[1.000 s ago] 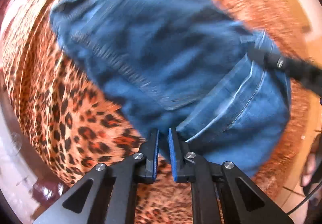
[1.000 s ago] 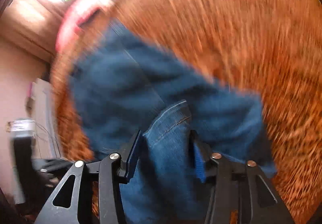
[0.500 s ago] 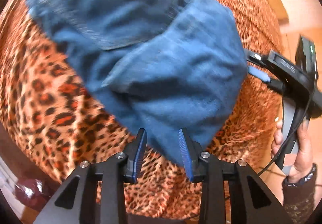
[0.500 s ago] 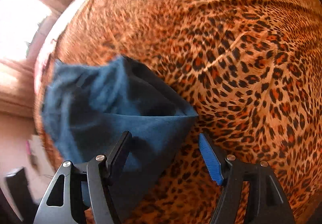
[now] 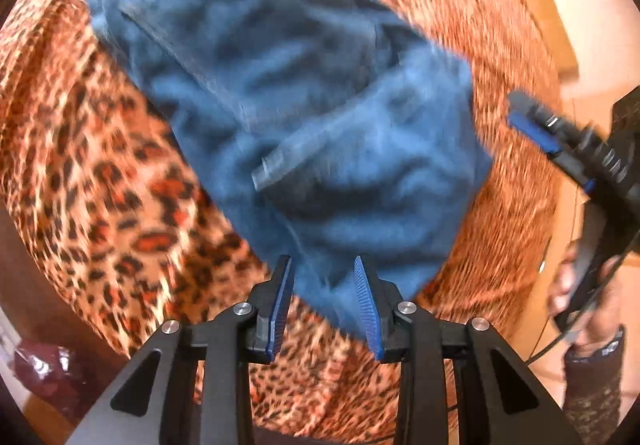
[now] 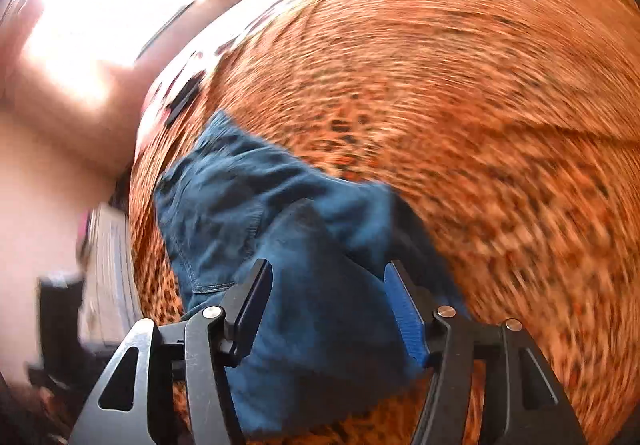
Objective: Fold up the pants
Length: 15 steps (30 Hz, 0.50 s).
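Note:
Blue denim pants [image 5: 304, 117] lie folded in a rumpled bundle on a leopard-print bedspread [image 5: 100, 181]. My left gripper [image 5: 323, 265] is open, its jaws apart just above the near edge of the bundle, holding nothing. My right gripper [image 6: 326, 269] is open with jaws wide apart over the near end of the pants [image 6: 296, 253], not gripping them. The right gripper also shows in the left wrist view [image 5: 560, 141], off the right side of the pants, held by a hand. Both views are motion-blurred.
The bedspread [image 6: 460, 105] covers a bed that fills both views. A bright window [image 6: 108, 5] and pink wall are beyond the bed. A dark flat object [image 6: 182, 101] lies near the far bed edge. White furniture [image 6: 108, 277] stands left.
A second ago both grippers gripped the denim. They let go, and the fold now lies on the bundle. The right gripper swung aside, then back over the pants' near end.

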Each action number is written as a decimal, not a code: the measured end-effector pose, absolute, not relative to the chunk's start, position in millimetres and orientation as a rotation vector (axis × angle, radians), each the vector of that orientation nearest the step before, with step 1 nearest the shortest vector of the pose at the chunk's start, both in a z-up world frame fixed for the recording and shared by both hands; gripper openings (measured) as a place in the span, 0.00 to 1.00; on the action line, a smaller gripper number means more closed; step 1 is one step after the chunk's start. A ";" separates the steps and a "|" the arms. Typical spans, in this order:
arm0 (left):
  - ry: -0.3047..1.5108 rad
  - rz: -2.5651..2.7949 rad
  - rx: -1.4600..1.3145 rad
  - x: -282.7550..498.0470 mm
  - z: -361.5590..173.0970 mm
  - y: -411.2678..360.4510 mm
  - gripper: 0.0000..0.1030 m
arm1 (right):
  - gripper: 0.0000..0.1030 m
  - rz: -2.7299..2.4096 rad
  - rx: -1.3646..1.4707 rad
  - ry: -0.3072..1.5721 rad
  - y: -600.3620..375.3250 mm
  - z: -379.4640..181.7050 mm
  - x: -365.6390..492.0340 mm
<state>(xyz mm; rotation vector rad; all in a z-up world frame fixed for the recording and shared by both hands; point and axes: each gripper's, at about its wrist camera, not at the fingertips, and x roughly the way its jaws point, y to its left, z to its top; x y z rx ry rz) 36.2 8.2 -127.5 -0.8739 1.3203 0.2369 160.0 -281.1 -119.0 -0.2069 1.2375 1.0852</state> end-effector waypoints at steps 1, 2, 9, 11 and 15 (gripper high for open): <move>1.315 0.259 -0.890 38.9 -126.8 14.3 0.31 | 0.57 1.084 -0.231 1.243 -269.4 -127.4 160.0; 1.314 0.276 -0.912 36.0 -128.5 15.2 0.31 | 0.56 1.066 -0.242 1.258 -259.6 -139.1 164.7; 1.416 0.373 -0.818 44.2 -161.1 7.5 0.31 | 0.08 1.190 -0.534 1.242 -211.3 -162.1 109.8; 1.400 0.376 -0.843 40.7 -165.2 7.5 0.31 | 0.06 1.153 -0.466 1.198 -219.1 -152.1 121.3; 1.409 0.386 -0.829 37.8 -163.3 10.1 0.33 | 0.07 0.973 -0.432 1.307 -234.5 -182.1 159.0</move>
